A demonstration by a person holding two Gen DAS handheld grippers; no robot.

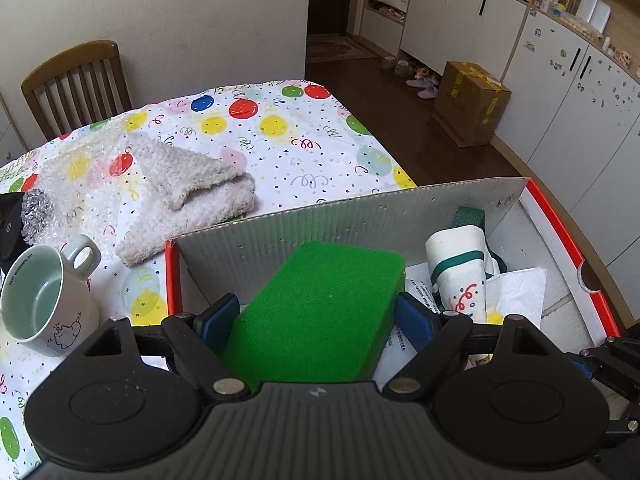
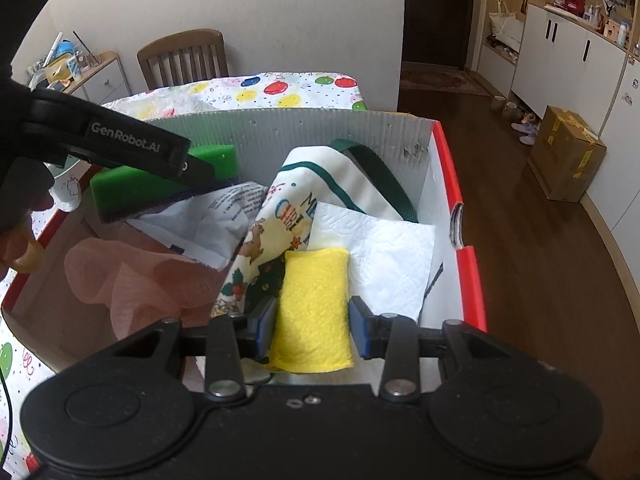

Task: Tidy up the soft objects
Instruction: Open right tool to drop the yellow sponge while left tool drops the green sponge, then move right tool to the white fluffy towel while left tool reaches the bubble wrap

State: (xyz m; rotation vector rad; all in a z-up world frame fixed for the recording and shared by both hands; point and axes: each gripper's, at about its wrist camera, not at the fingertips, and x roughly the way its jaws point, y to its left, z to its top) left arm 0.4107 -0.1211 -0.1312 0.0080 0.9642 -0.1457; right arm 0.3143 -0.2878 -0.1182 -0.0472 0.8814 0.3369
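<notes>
- Green rectangular foam sponge (image 1: 320, 304), in the left wrist view, sits clamped between the blue pads of the left tongs (image 1: 318, 320), which stand wide because they grip it across its short width. Its long axis runs straight ahead, away from the camera, toward the grey corrugated wall of the red-rimmed cardboard box (image 1: 360, 208).
- The sponge hangs over the box's left inner corner, above printed paper lying inside; a rolled white cloth with green trim (image 1: 460, 276) lies to its right in the box.
- Outside the box, on the balloon-print surface (image 1: 280, 136), a folded beige fluffy towel (image 1: 188, 192), bubble wrap and a pale green mug (image 1: 44, 300) remain near the left edge.
- In the right wrist view, the right tongs (image 2: 312, 320) are partly closed on a yellow fuzzy sponge (image 2: 314, 312), its long axis also pointing ahead, held low over a white paper towel (image 2: 384, 256) near the box's right wall.
- The left tongs appear at upper left with the green sponge over the far left corner; I judge both only need letting go.
</notes>
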